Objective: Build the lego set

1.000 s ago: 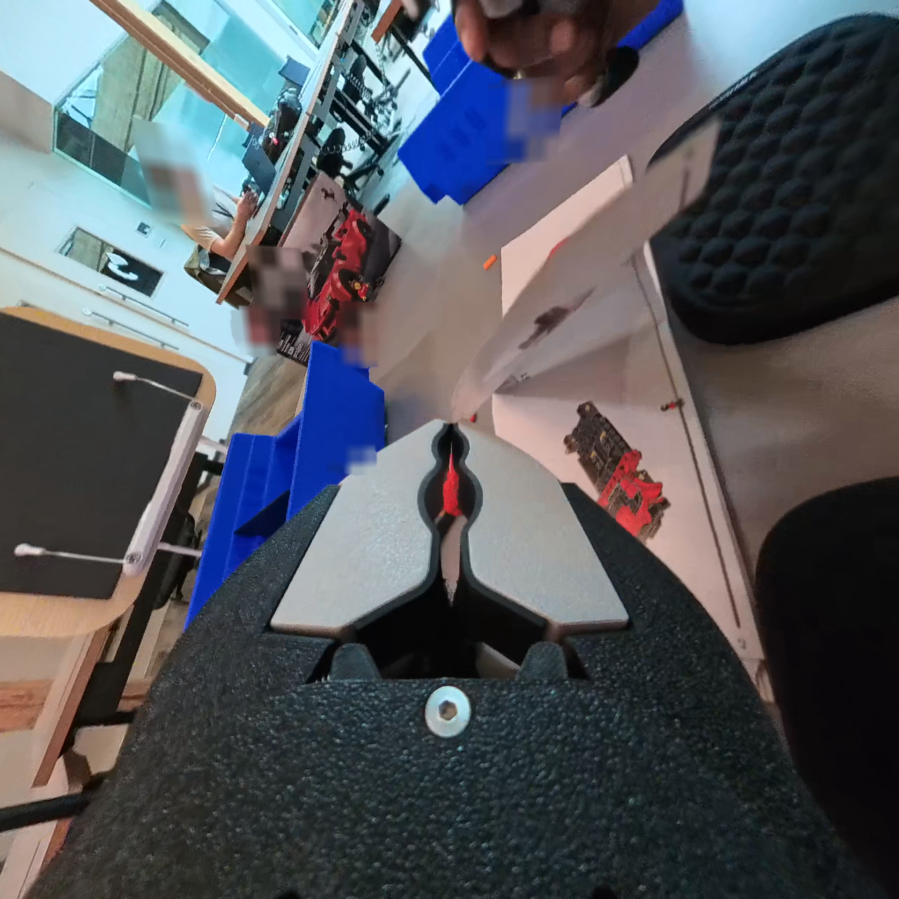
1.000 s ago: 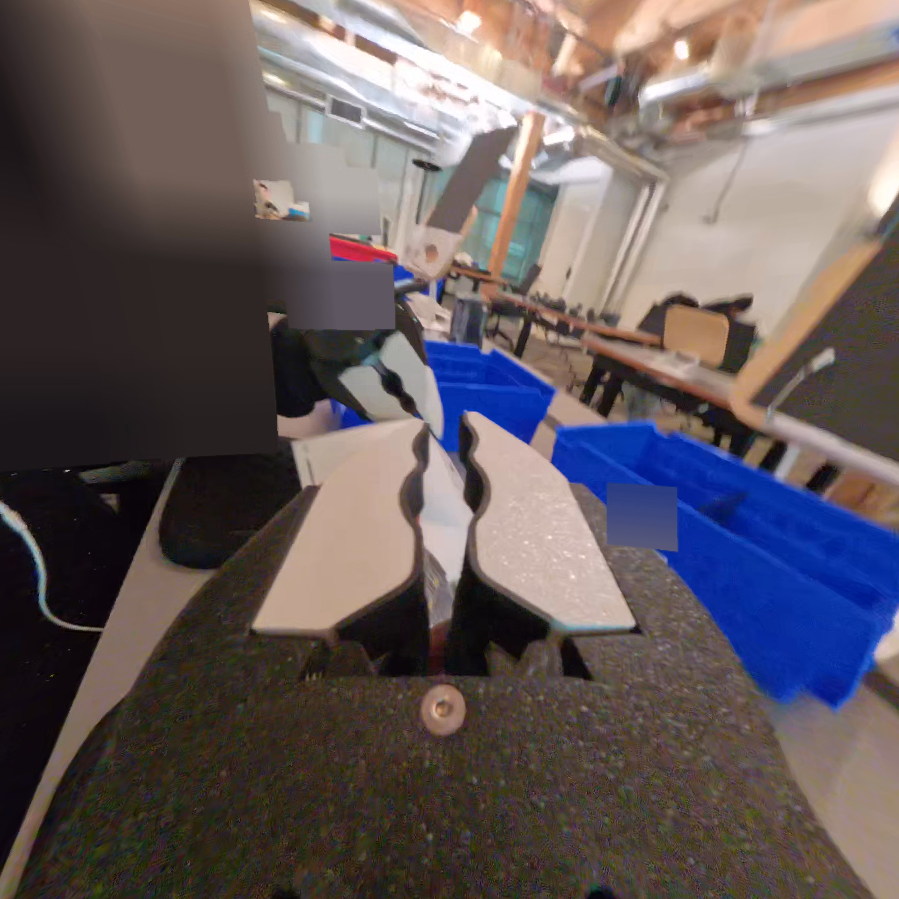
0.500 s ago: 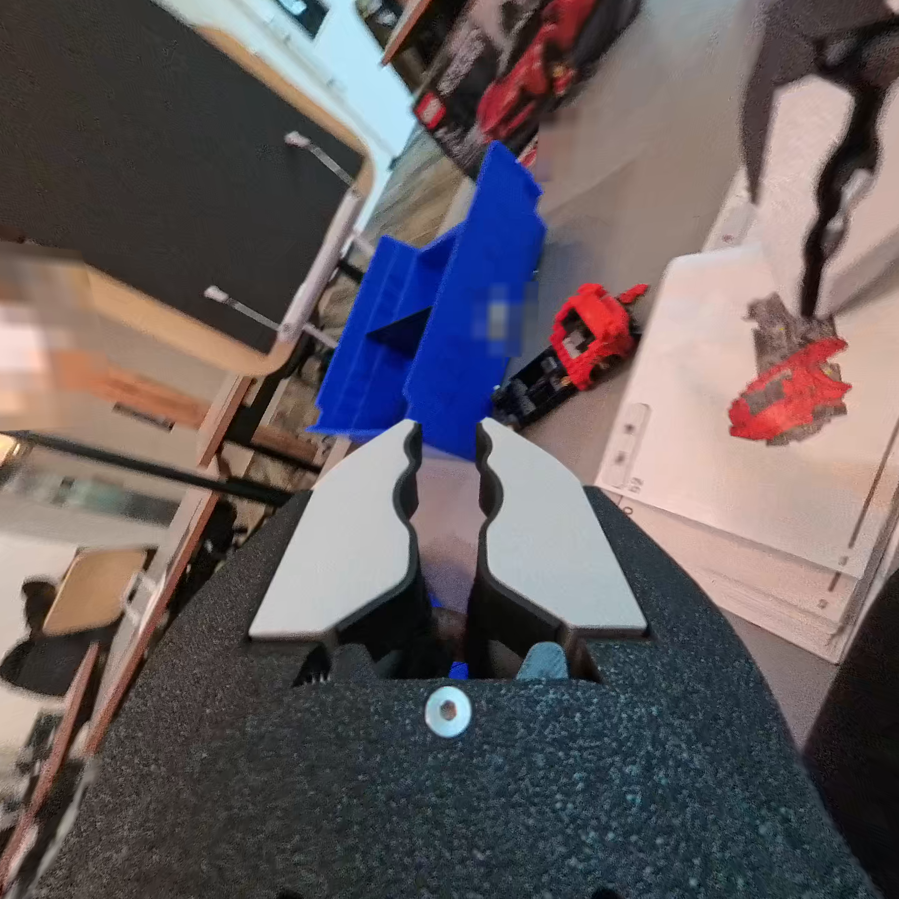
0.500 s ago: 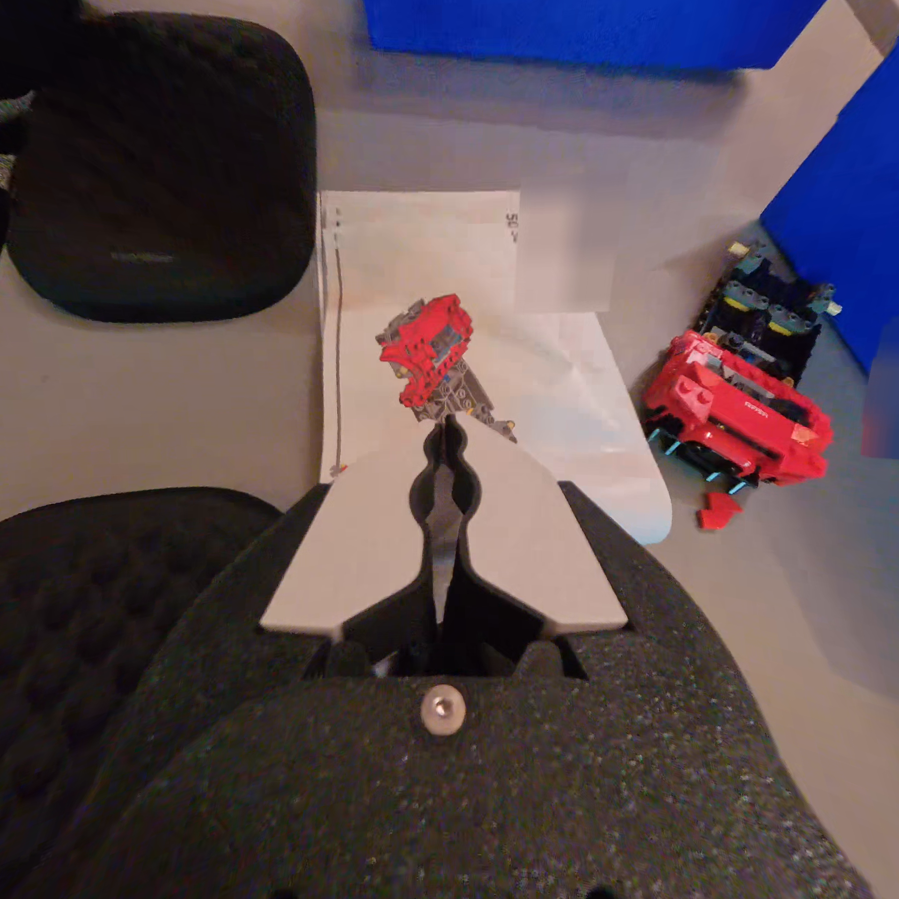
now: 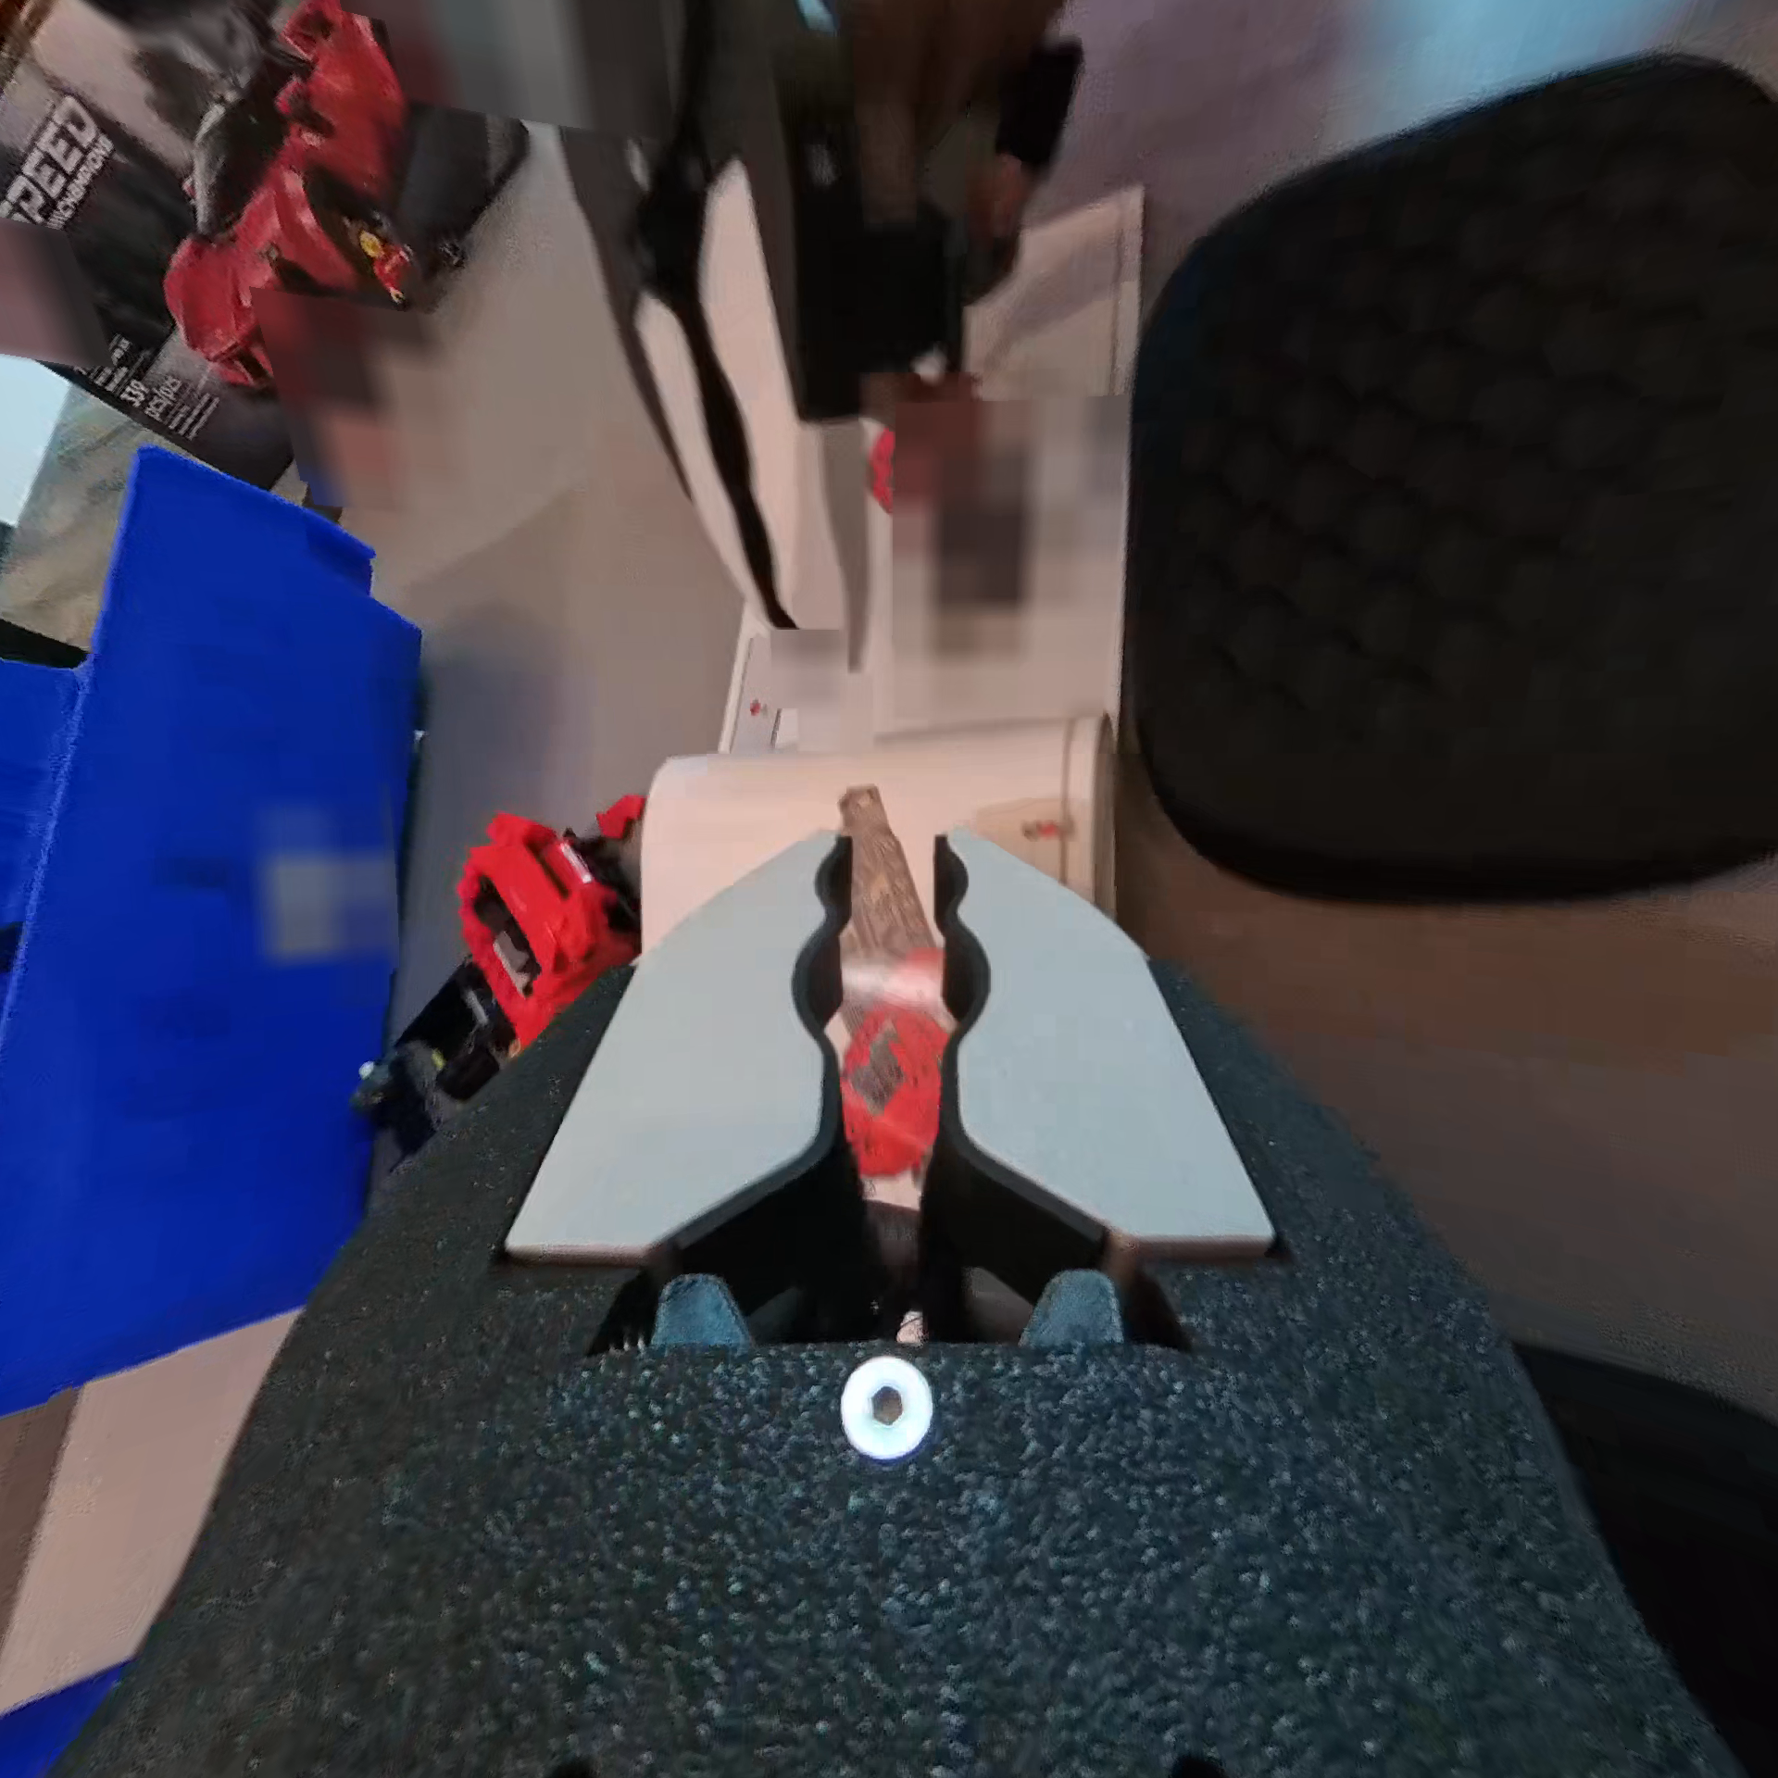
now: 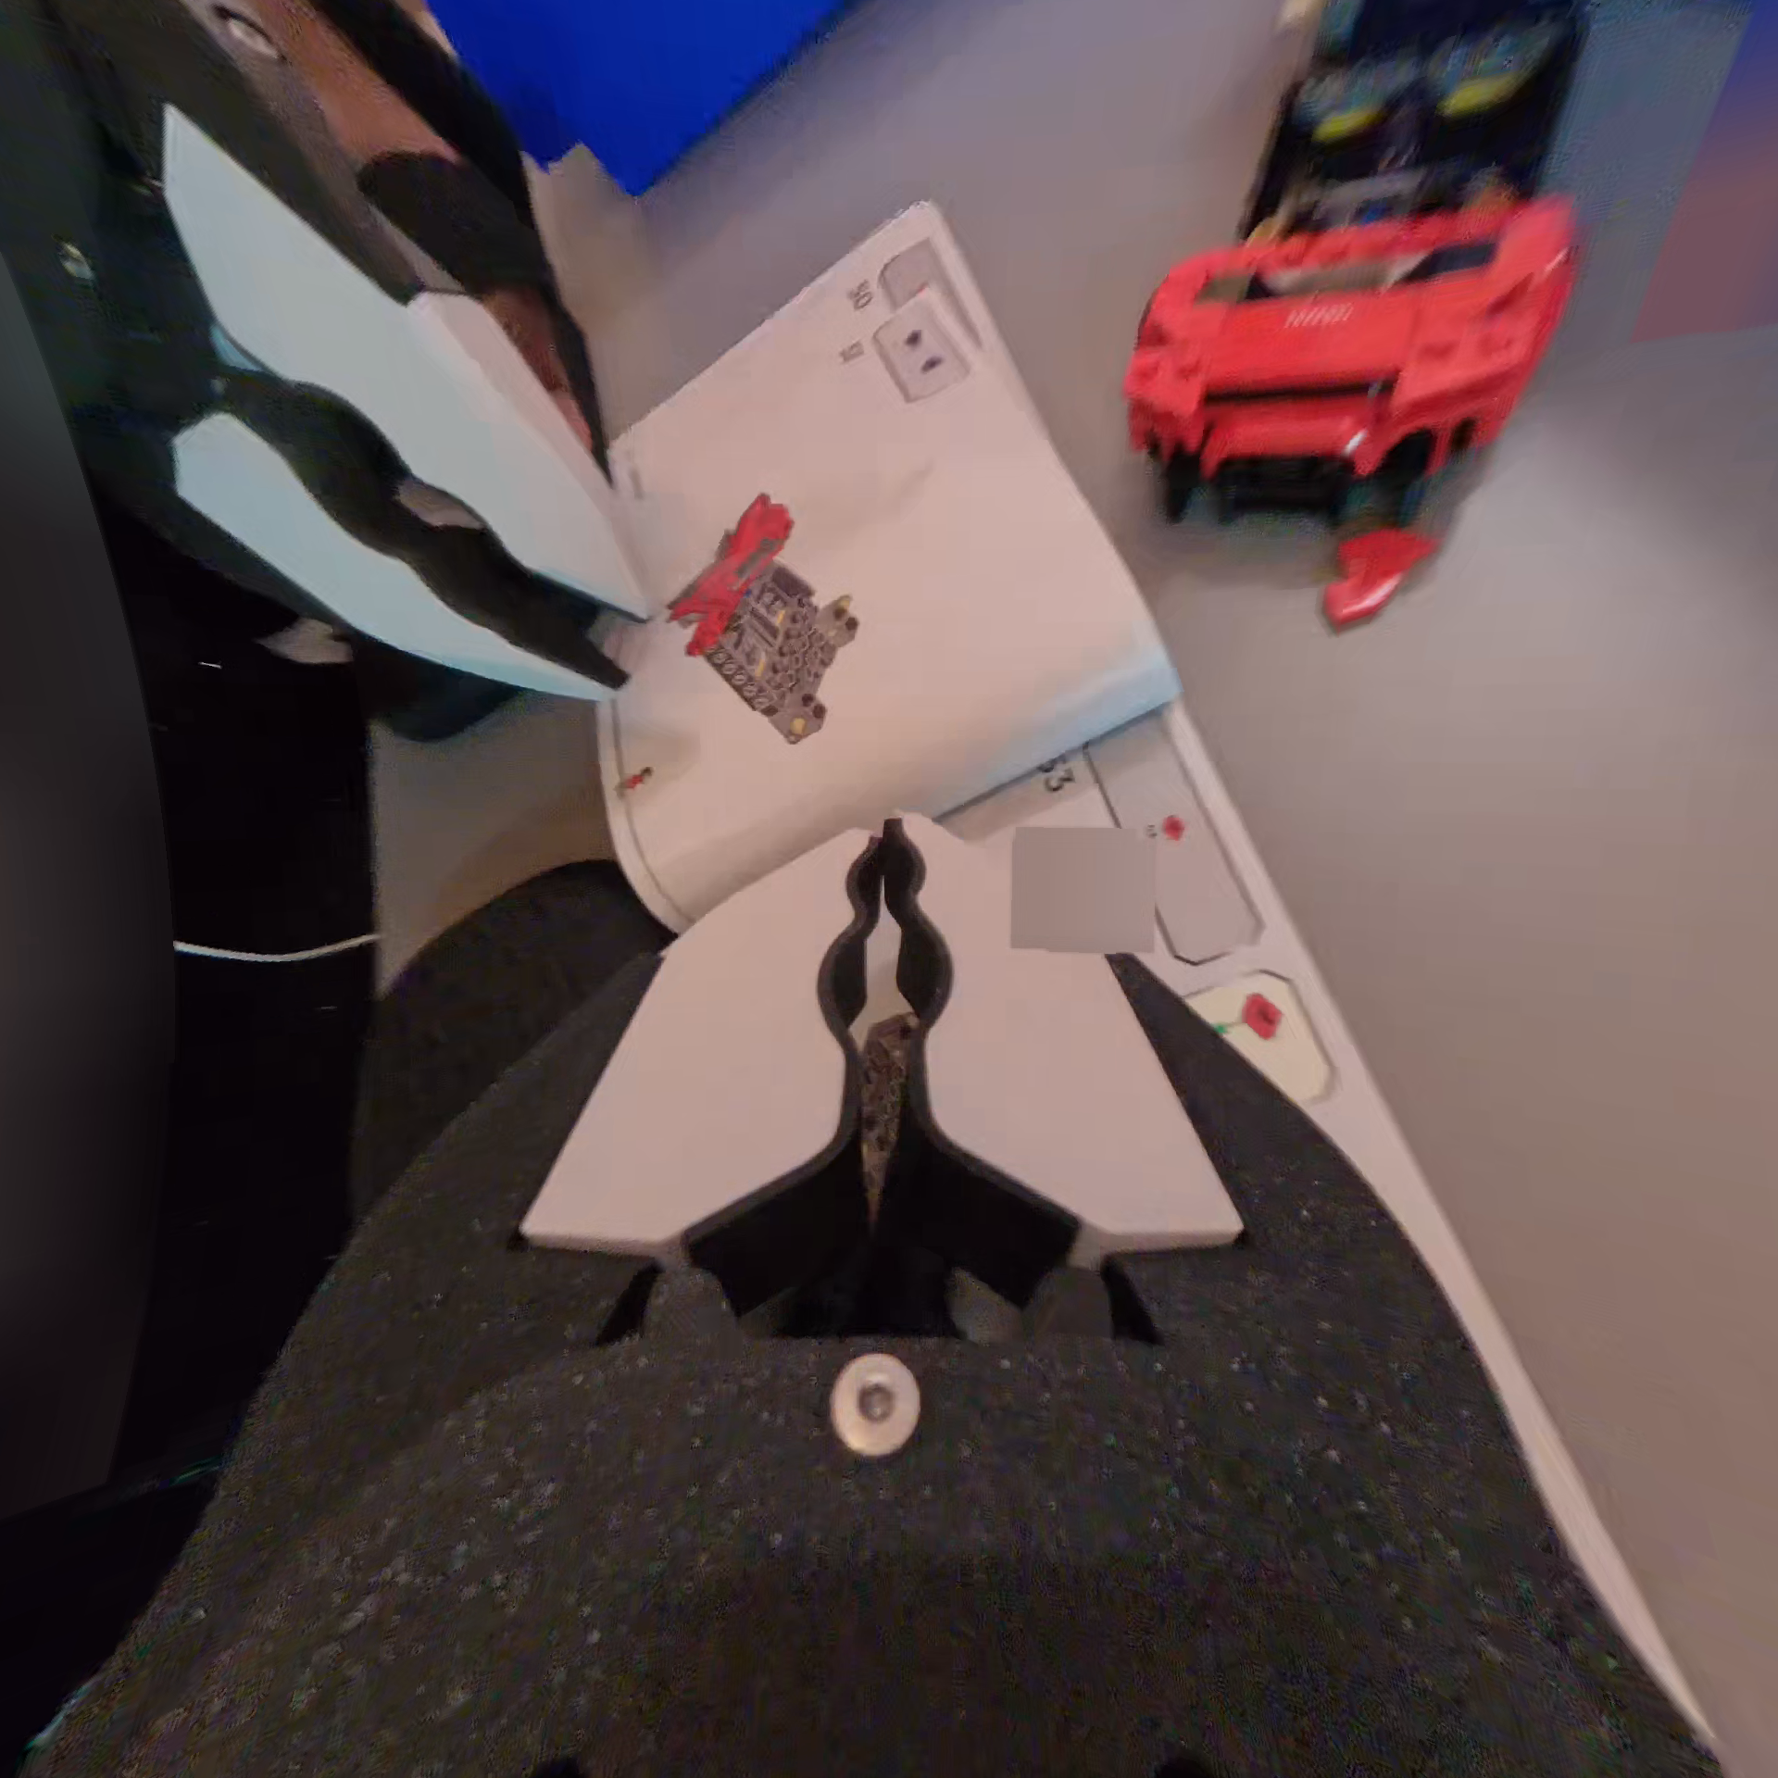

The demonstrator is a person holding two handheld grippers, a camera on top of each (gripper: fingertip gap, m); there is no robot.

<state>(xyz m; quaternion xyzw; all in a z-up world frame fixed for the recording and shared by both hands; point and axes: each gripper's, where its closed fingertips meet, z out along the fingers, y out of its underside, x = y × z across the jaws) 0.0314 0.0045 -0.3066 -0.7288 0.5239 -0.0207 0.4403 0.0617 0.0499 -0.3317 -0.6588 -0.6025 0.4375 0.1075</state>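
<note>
Right wrist view: left tool (image 6: 616, 645) overlaps booklet (image 6: 924, 539) beside red car (image 6: 1347, 327).

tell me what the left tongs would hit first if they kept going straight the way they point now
Most likely the open instruction booklet. Through the gap of the left tongs shows the booklet's printed red and grey model picture, with nothing in between. The view is blurred, so depth is uncertain. The red lego car sits off to the left of that line.

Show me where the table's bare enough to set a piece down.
Bare grey table lies right of the instruction booklet, below the red Lego car and loose red piece. Crowded on the left: left gripper, black pad.
</note>
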